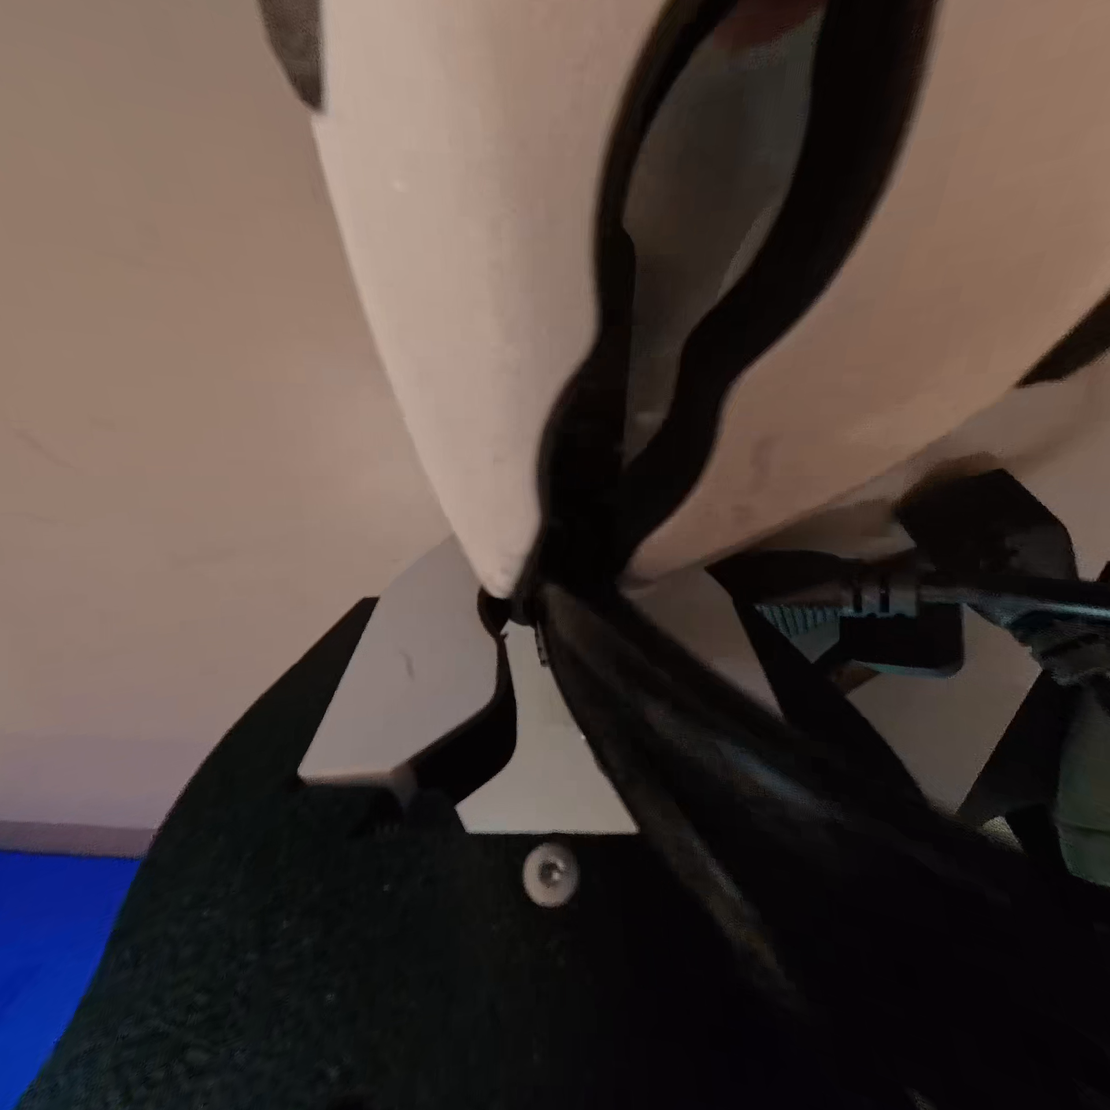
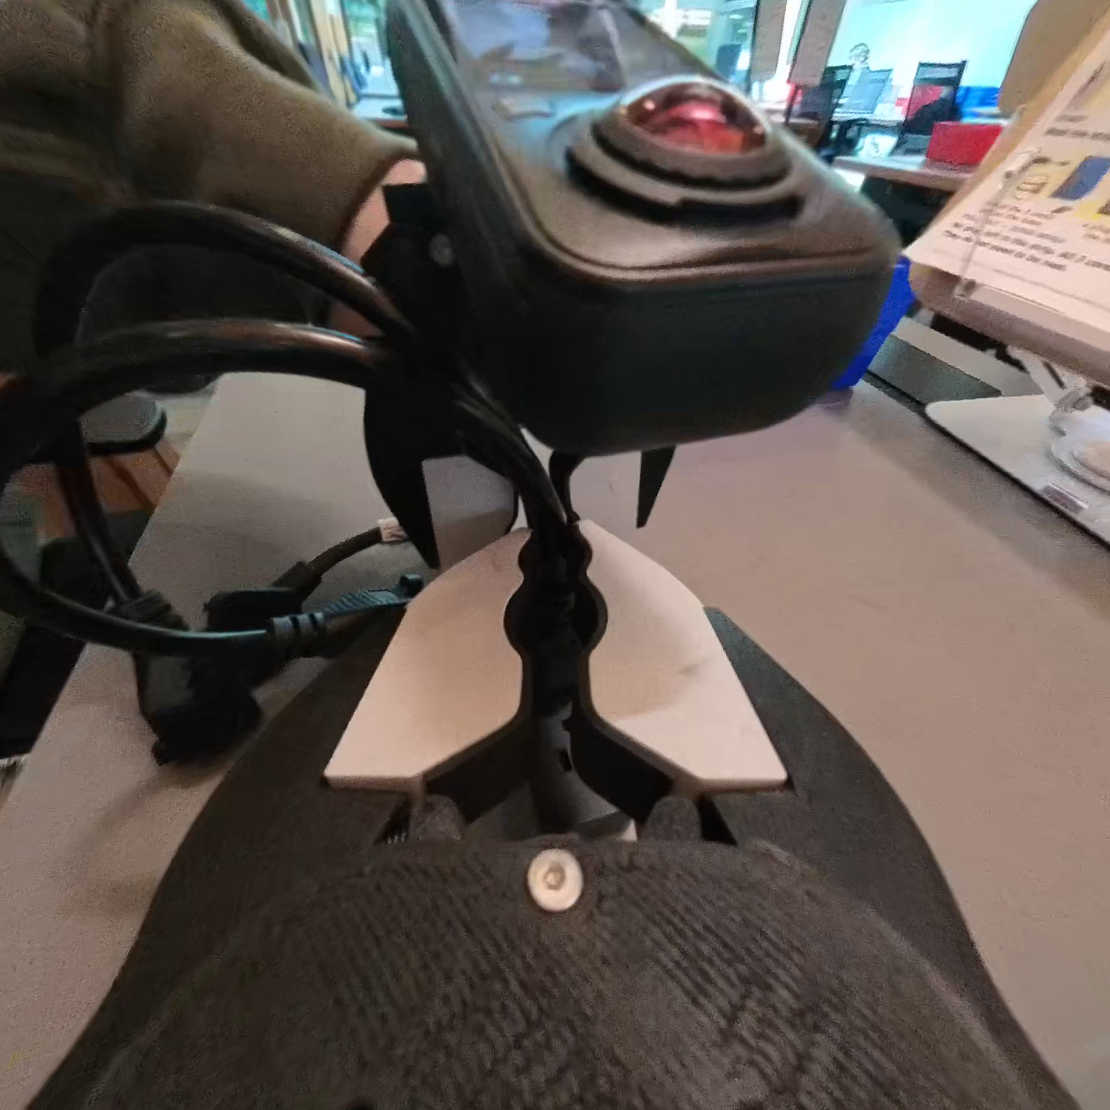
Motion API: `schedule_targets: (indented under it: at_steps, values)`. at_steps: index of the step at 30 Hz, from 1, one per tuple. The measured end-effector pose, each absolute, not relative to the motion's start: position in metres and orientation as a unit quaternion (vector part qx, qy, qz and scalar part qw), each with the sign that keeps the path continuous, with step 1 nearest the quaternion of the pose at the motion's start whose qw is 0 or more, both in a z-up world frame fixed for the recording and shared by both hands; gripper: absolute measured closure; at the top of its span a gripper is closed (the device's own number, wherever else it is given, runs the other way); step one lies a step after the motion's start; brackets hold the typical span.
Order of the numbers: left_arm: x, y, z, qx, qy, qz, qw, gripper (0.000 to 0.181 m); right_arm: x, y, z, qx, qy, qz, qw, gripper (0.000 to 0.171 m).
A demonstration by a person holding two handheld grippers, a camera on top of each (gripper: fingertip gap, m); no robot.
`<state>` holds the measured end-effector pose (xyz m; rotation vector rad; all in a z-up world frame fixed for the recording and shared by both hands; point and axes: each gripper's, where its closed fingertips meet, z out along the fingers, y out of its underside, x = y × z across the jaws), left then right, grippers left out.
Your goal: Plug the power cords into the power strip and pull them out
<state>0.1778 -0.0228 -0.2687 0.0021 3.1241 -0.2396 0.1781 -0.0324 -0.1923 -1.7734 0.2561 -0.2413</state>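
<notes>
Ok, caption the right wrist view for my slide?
Right gripper shut on black cords, left gripper close ahead over grey table.

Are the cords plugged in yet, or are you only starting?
Nothing looks plugged in yet: no power strip shows in either view. In hand: the right hand-held gripper and the left hand-held gripper both pinch the bundle of black cords above the table, and a connector end hangs loose. Left to do, it seems: all the plugging in and pulling out.
</notes>
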Motion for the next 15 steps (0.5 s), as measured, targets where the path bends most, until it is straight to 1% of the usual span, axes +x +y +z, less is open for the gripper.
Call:
schedule_targets:
  at_steps: [2, 5, 9, 11, 13, 15]
  values:
    - [0.178, -0.023, -0.269, -0.004, 0.997, -0.081, 0.004, 0.155, 0.179, -0.033, -0.193, -0.78, 0.109, -0.112, 0.606, 0.165]
    - [0.179, -0.023, -0.269, -0.016, 0.997, -0.077, 0.007, 0.155, 0.188, -0.034, -0.193, -0.755, 0.155, -0.098, 0.629, 0.164]
    - [0.176, -0.024, -0.268, 0.001, 0.996, -0.085, -0.001, 0.156, 0.171, -0.032, -0.191, -0.783, 0.071, -0.116, 0.607, 0.165]
    - [0.178, -0.024, -0.268, -0.013, 0.996, -0.084, 0.004, 0.156, 0.176, -0.034, -0.192, -0.782, 0.088, -0.118, 0.605, 0.165]
    - [0.18, -0.024, -0.268, -0.025, 0.996, -0.084, 0.008, 0.156, 0.188, -0.036, -0.191, -0.766, 0.142, -0.11, 0.617, 0.165]
    - [0.18, -0.025, -0.268, -0.027, 0.996, -0.088, 0.008, 0.156, 0.187, -0.036, -0.191, -0.754, 0.146, -0.098, 0.633, 0.164]
